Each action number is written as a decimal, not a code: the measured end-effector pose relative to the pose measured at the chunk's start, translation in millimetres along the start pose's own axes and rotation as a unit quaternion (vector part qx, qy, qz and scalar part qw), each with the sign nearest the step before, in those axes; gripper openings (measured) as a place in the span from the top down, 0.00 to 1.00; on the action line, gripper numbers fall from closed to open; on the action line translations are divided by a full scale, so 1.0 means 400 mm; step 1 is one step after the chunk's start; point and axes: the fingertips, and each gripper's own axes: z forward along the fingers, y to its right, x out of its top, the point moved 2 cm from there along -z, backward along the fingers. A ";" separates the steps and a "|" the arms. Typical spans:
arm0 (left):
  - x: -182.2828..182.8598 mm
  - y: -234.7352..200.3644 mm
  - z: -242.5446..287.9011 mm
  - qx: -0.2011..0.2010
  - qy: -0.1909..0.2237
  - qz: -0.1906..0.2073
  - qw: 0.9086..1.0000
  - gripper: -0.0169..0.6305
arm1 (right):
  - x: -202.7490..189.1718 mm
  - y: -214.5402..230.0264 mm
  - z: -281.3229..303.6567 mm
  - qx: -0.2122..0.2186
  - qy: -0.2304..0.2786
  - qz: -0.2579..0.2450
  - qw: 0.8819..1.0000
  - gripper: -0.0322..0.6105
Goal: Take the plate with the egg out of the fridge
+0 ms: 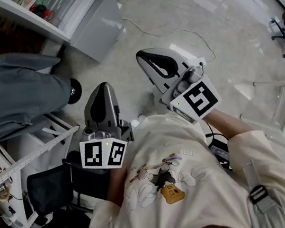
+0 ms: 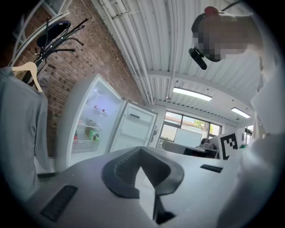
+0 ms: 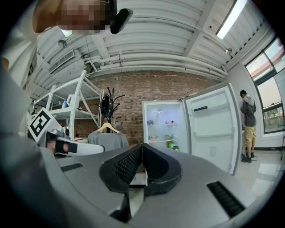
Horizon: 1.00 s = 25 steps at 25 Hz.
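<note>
The white fridge (image 1: pixel 70 12) stands open at the top left of the head view, a few steps ahead of me. Its lit shelves (image 3: pixel 162 129) hold bottles and small containers; I cannot make out a plate or an egg at this distance. The fridge door (image 3: pixel 211 129) is swung wide to the right. My left gripper (image 1: pixel 103 86) is held in front of my chest, shut and empty, and the fridge (image 2: pixel 91 127) shows beyond its tips (image 2: pixel 140 149). My right gripper (image 1: pixel 142 55) is also shut with nothing in it, and its tips (image 3: pixel 142 146) aim at the fridge.
A grey garment (image 1: pixel 22 97) hangs on a wooden hanger left of the path, by a black coat stand (image 3: pixel 107 104). White shelving (image 3: pixel 67 107) stands at the left. A cable (image 1: pixel 172 31) lies on the pale floor. A person (image 3: pixel 248 127) stands beyond the fridge door.
</note>
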 end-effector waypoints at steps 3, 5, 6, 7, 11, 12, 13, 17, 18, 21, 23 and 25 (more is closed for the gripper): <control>-0.025 -0.006 -0.059 -0.008 -0.012 -0.002 1.000 0.98 | -0.023 -0.078 -0.018 -0.012 0.002 0.012 1.000 0.94; -0.043 -0.008 -0.097 -0.007 -0.017 -0.012 1.000 0.98 | -0.039 -0.126 -0.029 -0.011 -0.009 0.013 1.000 0.94; -0.049 -0.009 -0.113 -0.005 -0.019 -0.017 1.000 0.98 | -0.043 -0.144 -0.033 -0.009 -0.014 0.015 1.000 0.94; -0.053 -0.008 -0.128 -0.003 -0.020 -0.022 1.000 0.98 | -0.046 -0.158 -0.037 -0.009 -0.018 0.019 1.000 0.94; -0.051 0.010 -0.148 -0.001 -0.016 -0.030 0.999 0.98 | -0.052 -0.160 -0.050 -0.022 -0.018 0.041 0.999 0.94; -0.051 0.013 -0.151 0.001 -0.015 -0.031 0.999 0.98 | -0.055 -0.159 -0.051 -0.024 -0.020 0.044 0.999 0.94; -0.053 0.015 -0.155 0.003 -0.014 -0.033 0.999 0.98 | -0.058 -0.161 -0.051 -0.023 -0.022 0.044 0.999 0.94; -0.067 0.016 -0.155 0.015 -0.018 -0.039 0.999 0.98 | -0.069 -0.163 -0.045 -0.005 -0.027 0.040 0.999 0.94; -0.070 0.018 -0.151 0.018 -0.018 -0.040 0.999 0.98 | -0.072 -0.159 -0.043 -0.001 -0.029 0.041 0.999 0.94; -0.073 0.020 -0.133 0.022 -0.019 -0.039 0.999 0.98 | -0.079 -0.146 -0.036 0.007 -0.029 0.043 0.999 0.94; -0.079 0.021 -0.118 0.023 -0.021 -0.038 0.999 0.98 | -0.084 -0.138 -0.032 0.010 -0.027 0.046 0.999 0.94; -0.091 0.026 -0.099 0.023 -0.027 -0.042 0.998 0.98 | -0.090 -0.124 -0.038 0.008 -0.027 0.052 0.998 0.94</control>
